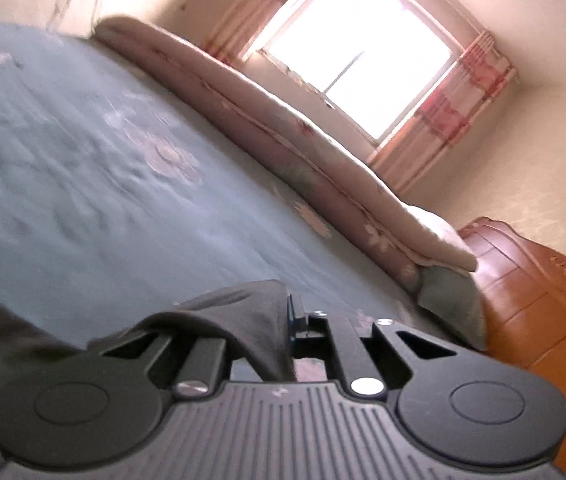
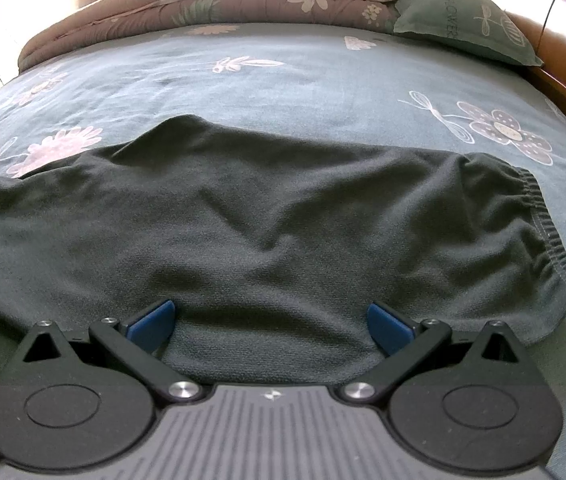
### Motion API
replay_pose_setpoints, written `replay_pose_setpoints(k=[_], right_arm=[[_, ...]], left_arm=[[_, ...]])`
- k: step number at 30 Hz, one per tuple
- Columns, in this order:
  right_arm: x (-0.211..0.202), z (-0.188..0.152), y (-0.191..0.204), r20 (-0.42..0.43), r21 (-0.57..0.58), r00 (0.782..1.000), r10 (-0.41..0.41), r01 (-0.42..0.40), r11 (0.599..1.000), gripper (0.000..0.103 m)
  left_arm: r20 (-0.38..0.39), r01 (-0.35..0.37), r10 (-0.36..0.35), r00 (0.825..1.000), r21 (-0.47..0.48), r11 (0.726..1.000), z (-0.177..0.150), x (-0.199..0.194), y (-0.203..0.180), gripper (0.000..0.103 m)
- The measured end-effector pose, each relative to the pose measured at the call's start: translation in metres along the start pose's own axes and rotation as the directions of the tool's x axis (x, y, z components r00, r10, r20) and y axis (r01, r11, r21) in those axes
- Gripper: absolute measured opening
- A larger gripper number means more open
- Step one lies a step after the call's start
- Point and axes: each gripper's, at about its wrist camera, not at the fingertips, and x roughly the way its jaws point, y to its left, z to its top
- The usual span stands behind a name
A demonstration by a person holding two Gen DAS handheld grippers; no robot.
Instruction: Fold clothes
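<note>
1. Left gripper (image 1: 289, 320): jaws pressed together, pinching a fold of the dark trousers (image 2: 263, 220).
2. Right gripper (image 2: 270, 322): jaws spread, resting on the trousers.
3. Trousers lie across the bedspread (image 2: 283, 80); waistband (image 2: 543, 232) at 3 o'clock.

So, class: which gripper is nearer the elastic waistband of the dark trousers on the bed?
Right. The right gripper hangs open over the trousers, with the waistband off to its right. The left gripper is shut on dark cloth; its view shows no waistband.
</note>
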Motion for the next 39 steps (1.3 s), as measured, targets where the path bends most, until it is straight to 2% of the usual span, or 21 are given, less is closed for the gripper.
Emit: replay_pose_setpoints(k=[3,6,9,12,14,16,18,20,22,25,27,30,33,35,37,39], right_arm=[[0.0,0.0,0.0,0.002,-0.002,1.0,0.002,-0.002,1.0,0.103],[0.0,0.0,0.0,0.002,-0.002,1.0,0.001,-0.001,1.0,0.103],[0.0,-0.001,0.001,0.005,-0.001,1.0,-0.001,0.001,1.0,0.103],[0.0,0.0,0.003,0.004,-0.003,1.0,-0.008,0.008,1.0,0.103],[0.0,0.0,0.003,0.001,-0.004,1.0,-0.011,0.011,1.0,0.103],[-0.001,0.002,0.004,-0.008,-0.007,1.0,-0.015,0.015,1.0,0.103],[-0.001,0.005,0.005,-0.023,-0.011,0.999,-0.024,0.023,1.0,0.103],[-0.001,0.007,0.007,-0.04,-0.017,0.999,-0.034,0.034,0.999,0.103],[-0.003,0.009,0.009,-0.051,-0.029,0.998,-0.046,0.044,0.999,0.103],[-0.007,0.01,0.014,-0.059,-0.054,0.997,-0.051,0.048,0.997,0.103],[-0.009,0.01,0.018,-0.065,-0.068,0.997,-0.047,0.043,0.997,0.103],[-0.012,0.011,0.024,-0.069,-0.087,0.997,-0.045,0.039,0.995,0.103],[-0.017,0.015,0.032,-0.061,-0.107,0.997,-0.039,0.032,0.994,0.103],[-0.021,0.018,0.038,-0.051,-0.125,0.998,-0.031,0.025,0.992,0.103],[-0.024,0.021,0.044,-0.041,-0.143,0.999,-0.024,0.017,0.99,0.103],[-0.026,0.023,0.05,-0.035,-0.153,0.999,-0.015,0.01,0.988,0.103]], left_arm=[[0.012,-0.026,0.025,1.0,0.005,1.0,0.0,-0.01,0.004,0.006],[0.048,-0.012,0.011,0.999,0.015,1.0,0.005,-0.025,0.005,0.006],[0.107,0.009,-0.016,0.994,0.062,0.998,0.01,-0.039,-0.004,0.005],[0.14,-0.019,0.005,0.99,0.099,0.995,0.007,-0.047,-0.004,0.005],[0.118,-0.074,0.062,0.991,0.094,0.993,0.0,-0.046,0.008,0.005],[0.075,-0.157,0.15,0.986,0.101,0.982,-0.009,-0.042,0.022,0.006],[-0.015,-0.245,0.248,0.969,0.108,0.963,-0.017,-0.031,0.036,0.006],[-0.099,-0.285,0.295,0.95,0.098,0.953,-0.025,-0.02,0.052,0.006],[-0.135,-0.285,0.294,0.946,0.08,0.955,-0.029,-0.015,0.062,0.006],[-0.167,-0.26,0.263,0.95,0.04,0.965,-0.028,-0.013,0.073,0.007],[-0.172,-0.243,0.236,0.956,-0.02,0.97,-0.027,-0.015,0.082,0.014],[-0.189,-0.246,0.227,0.955,-0.085,0.965,-0.025,-0.014,0.094,0.009],[-0.134,-0.229,0.22,0.966,-0.062,0.971,-0.023,-0.023,0.084,0.009],[-0.079,-0.2,0.2,0.977,0.013,0.98,-0.017,-0.031,0.067,0.01],[-0.046,-0.173,0.177,0.983,0.077,0.982,-0.011,-0.037,0.053,0.016],[-0.044,-0.159,0.163,0.986,0.079,0.984,-0.01,-0.042,0.051,0.04]])
